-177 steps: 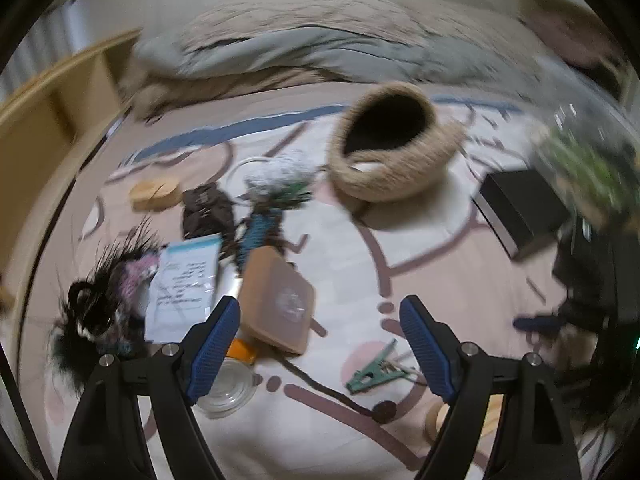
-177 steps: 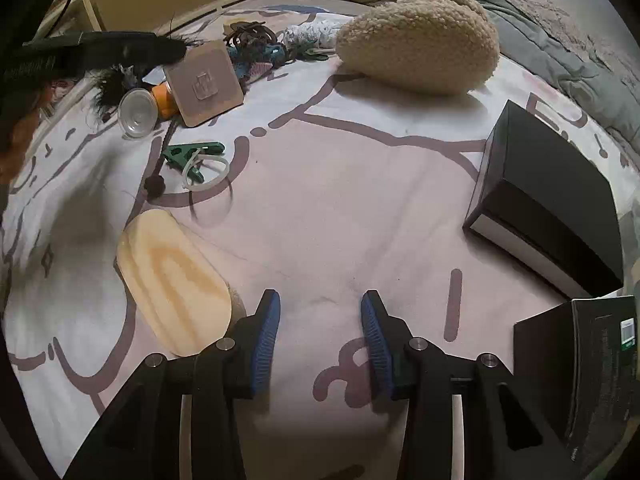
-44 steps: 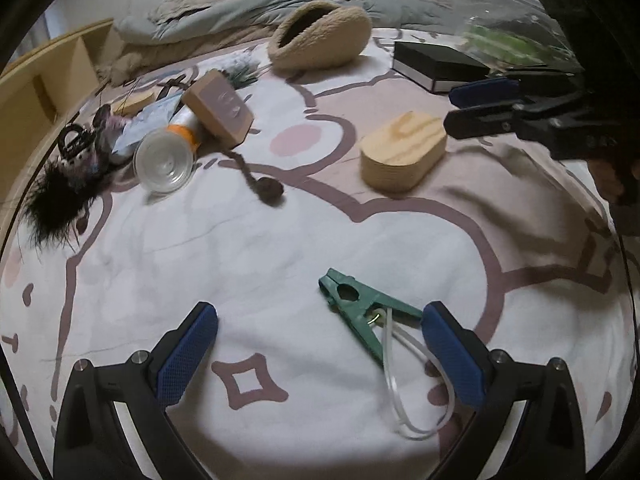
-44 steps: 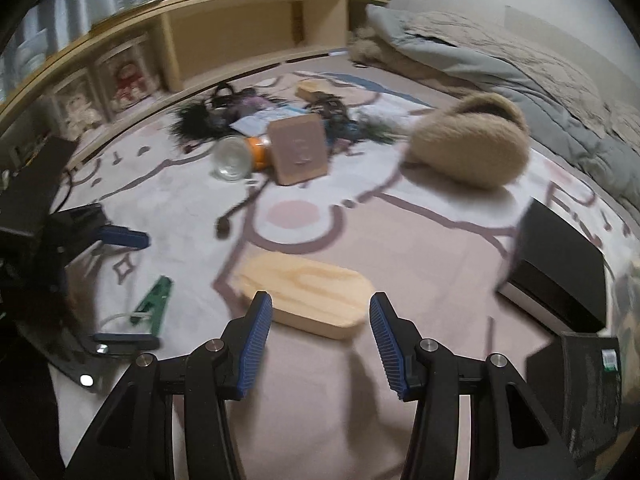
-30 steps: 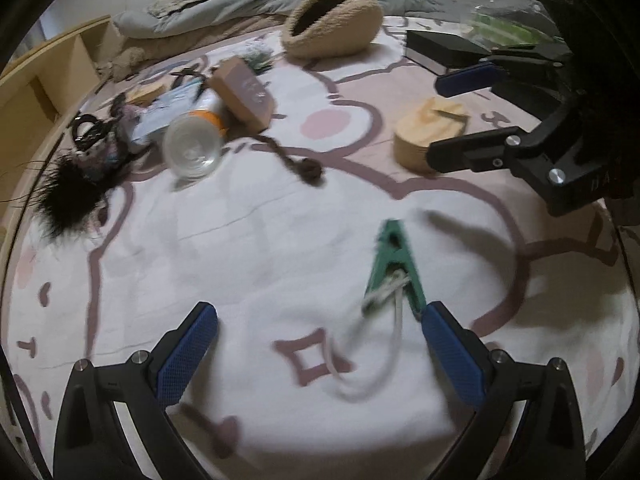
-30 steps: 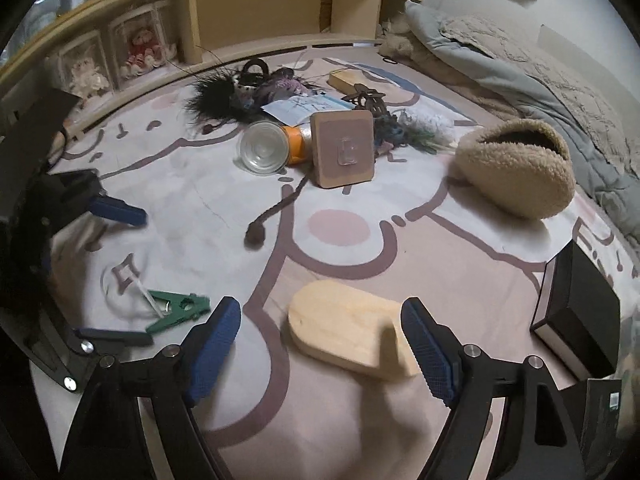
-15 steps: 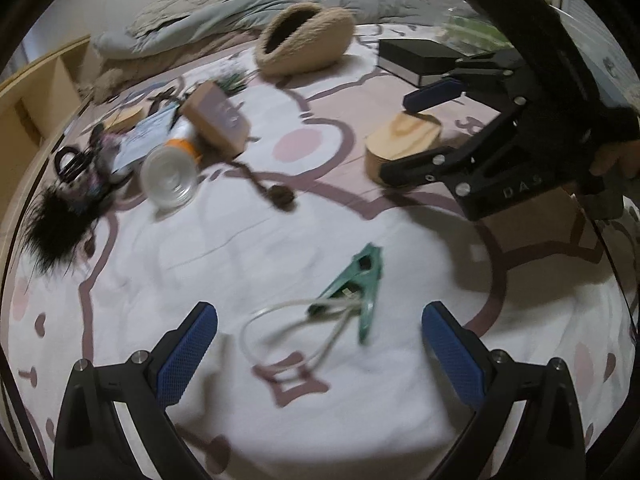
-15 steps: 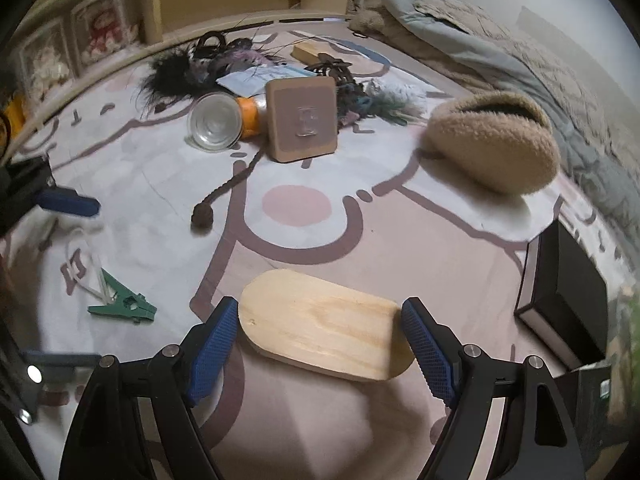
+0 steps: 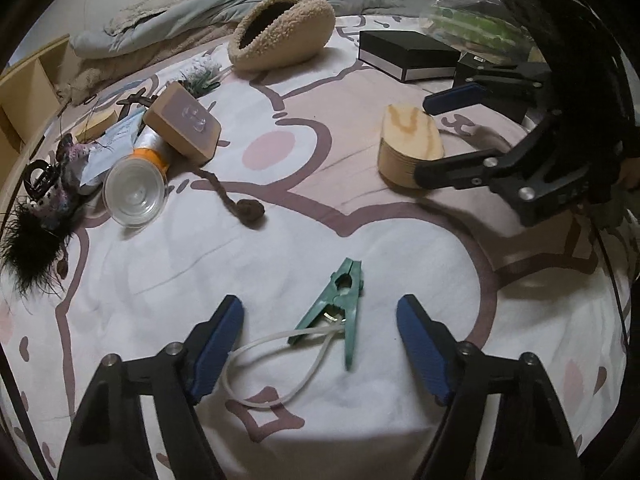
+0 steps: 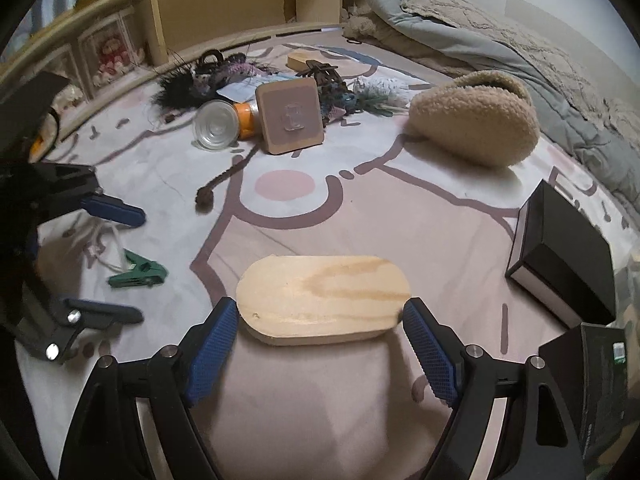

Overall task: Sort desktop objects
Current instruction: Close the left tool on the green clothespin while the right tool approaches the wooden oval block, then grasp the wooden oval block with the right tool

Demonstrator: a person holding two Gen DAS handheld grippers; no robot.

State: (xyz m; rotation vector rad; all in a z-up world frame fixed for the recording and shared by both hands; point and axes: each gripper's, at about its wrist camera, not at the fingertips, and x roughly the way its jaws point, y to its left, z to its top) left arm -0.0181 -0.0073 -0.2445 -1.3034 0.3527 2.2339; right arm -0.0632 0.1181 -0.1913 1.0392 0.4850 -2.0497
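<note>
Seemingly untouched: green clip [image 9: 338, 307]; wooden block [image 10: 323, 295]

The near end of the wooden block [image 9: 408, 142] is hidden behind a finger of the right gripper [image 9: 442, 132]; the person's hand [image 9: 630, 170] is cut off at the edge.

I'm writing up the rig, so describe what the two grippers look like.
Both grippers, left and right, match: black angular frames joined with silver screws, each with two fingers tipped with blue textured pads. A black cable hangs by the right one.
</note>
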